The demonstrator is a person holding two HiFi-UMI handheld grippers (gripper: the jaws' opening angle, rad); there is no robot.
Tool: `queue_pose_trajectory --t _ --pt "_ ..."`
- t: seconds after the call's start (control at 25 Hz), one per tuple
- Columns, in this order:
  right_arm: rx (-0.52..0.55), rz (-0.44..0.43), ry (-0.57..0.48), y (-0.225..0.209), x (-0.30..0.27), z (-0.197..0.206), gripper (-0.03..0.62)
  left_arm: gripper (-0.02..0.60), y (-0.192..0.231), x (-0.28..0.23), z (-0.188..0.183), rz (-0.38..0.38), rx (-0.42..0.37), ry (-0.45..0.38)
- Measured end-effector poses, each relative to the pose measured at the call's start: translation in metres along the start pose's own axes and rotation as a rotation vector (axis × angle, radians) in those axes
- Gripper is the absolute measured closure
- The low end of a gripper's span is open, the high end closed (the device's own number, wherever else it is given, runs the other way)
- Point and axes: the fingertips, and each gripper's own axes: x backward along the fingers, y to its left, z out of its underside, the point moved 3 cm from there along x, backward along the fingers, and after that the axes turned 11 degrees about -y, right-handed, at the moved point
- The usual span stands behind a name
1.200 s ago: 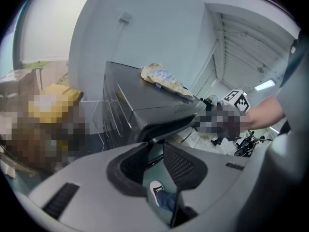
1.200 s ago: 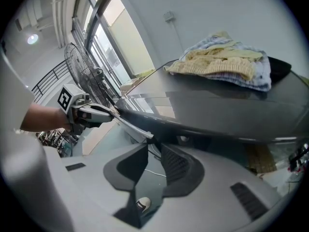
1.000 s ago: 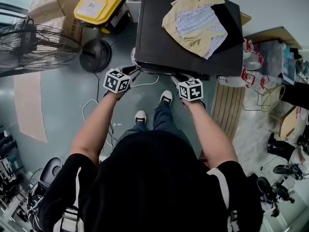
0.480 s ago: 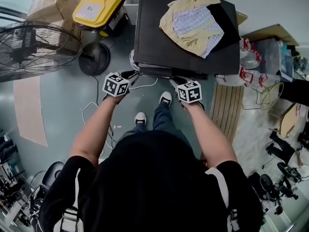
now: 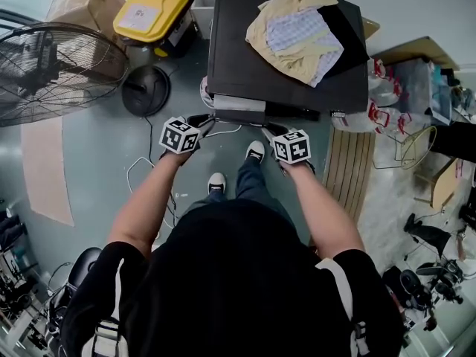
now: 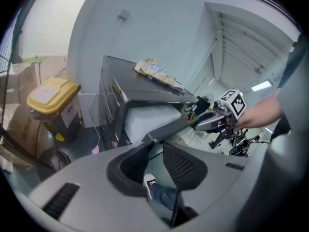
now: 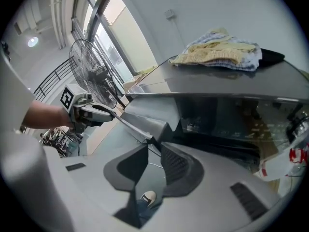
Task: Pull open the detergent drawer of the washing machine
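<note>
- The detergent drawer (image 5: 238, 102) now juts from the front of the washing machine (image 5: 253, 69) as a pale strip. A second ago hardly any of it showed past the machine's front edge.
- Over the same time both grippers have backed a little away from the machine's front, towards the person.
- I take this to mean the pull is working: the drawer is partly open, probably with some travel left.
- The left gripper (image 6: 155, 145) has its fingers drawn in on the drawer's front edge, with only a narrow gap between them. It holds the end nearer the machine's corner on the person's left.
- The right gripper (image 7: 154, 145) grips the same edge at the other end, its fingers equally close.
- The drawer sits just under the machine's top. It has a grey front and a white inside, and looks level.
- Clothes (image 5: 297, 32) lie on the machine's top, well back from the drawer.
</note>
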Motion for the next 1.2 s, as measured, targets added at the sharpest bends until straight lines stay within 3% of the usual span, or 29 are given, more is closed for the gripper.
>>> queue_pose_trajectory --t 1.2 --pt "-0.029 -0.022 0.021 0.038 0.034 0.063 0.514 0.482 -0.045 0.034 0.056 0.034 -0.005 0.047"
